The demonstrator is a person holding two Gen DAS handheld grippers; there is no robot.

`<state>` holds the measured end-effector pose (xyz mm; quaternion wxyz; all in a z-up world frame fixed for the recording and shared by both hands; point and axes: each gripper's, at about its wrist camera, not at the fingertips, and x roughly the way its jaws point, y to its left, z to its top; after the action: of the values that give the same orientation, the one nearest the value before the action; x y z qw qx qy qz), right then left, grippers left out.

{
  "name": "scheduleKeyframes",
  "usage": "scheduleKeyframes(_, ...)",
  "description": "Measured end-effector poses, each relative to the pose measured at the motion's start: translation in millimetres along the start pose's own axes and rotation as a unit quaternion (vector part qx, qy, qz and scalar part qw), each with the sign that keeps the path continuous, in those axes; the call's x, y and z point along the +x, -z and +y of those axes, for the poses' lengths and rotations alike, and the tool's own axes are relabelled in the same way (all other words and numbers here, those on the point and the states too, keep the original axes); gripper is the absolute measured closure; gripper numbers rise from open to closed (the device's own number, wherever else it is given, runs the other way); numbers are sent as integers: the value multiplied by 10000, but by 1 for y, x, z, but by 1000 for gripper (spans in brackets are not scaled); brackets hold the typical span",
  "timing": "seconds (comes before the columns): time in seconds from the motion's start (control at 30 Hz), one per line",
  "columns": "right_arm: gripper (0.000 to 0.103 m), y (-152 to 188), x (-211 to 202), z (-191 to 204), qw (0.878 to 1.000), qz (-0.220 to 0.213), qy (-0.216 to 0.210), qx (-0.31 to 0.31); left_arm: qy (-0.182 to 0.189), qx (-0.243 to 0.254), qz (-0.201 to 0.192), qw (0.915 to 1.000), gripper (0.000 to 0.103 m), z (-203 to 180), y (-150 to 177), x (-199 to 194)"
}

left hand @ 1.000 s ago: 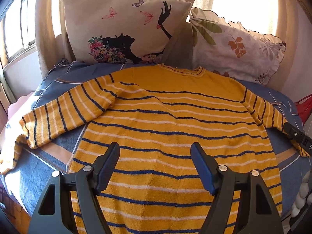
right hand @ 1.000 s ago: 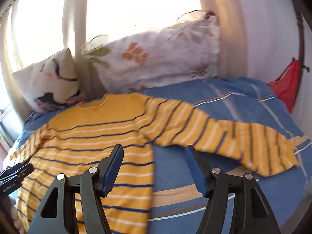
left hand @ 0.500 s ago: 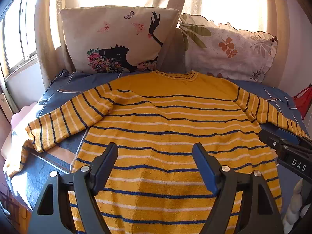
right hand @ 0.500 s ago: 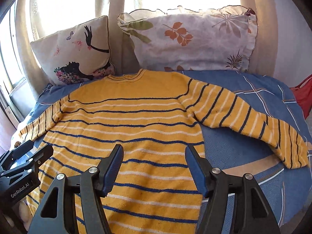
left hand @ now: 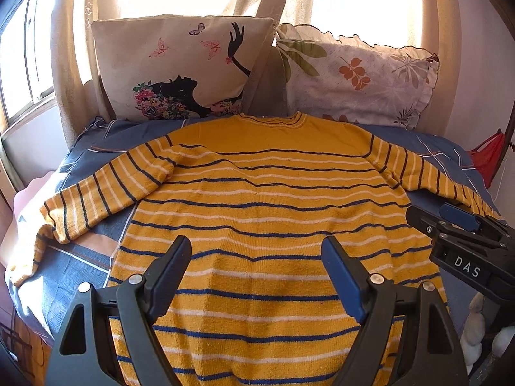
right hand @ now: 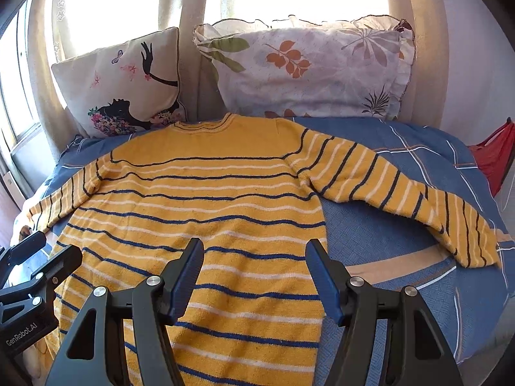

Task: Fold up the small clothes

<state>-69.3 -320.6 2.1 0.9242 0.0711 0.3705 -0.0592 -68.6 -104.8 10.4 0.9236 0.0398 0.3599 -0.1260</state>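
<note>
A yellow sweater [left hand: 264,199] with navy and white stripes lies flat on the bed, collar toward the pillows, both sleeves spread out; it also shows in the right wrist view [right hand: 206,199]. My left gripper [left hand: 256,257] is open and empty, held above the lower body of the sweater. My right gripper [right hand: 254,259] is open and empty, above the sweater's lower right side. The right gripper shows at the right edge of the left wrist view [left hand: 457,234]. The left gripper shows at the left edge of the right wrist view [right hand: 35,267].
A blue plaid bedspread [right hand: 402,160] covers the bed. A butterfly cushion [left hand: 180,70] and a leaf-print pillow [left hand: 354,74] lean against curtained windows at the back. A red cloth [right hand: 492,157] hangs at the right wall. The bed's left edge drops off beside the left sleeve [left hand: 90,206].
Both grippers have pulled back and risen a little, so the sweater sits lower and fuller in view. The right wrist view has swung left from the right sleeve toward the sweater's body. The sweater has not moved.
</note>
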Motion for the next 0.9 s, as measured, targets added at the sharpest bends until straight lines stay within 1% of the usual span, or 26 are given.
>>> scheduleKeyframes(0.27,30,2,8,-3,9997,79,-173,122,53,-111,277,9995,21,2,2,15)
scheduleKeyframes(0.6,29,4,28,-3,9992,294,-227,130,55,-161,456,9988,21,4,2,30)
scheduleKeyframes(0.9,29,5,40,-11,9983,433,-265,272,39,-185,552,9983,21,4,2,38)
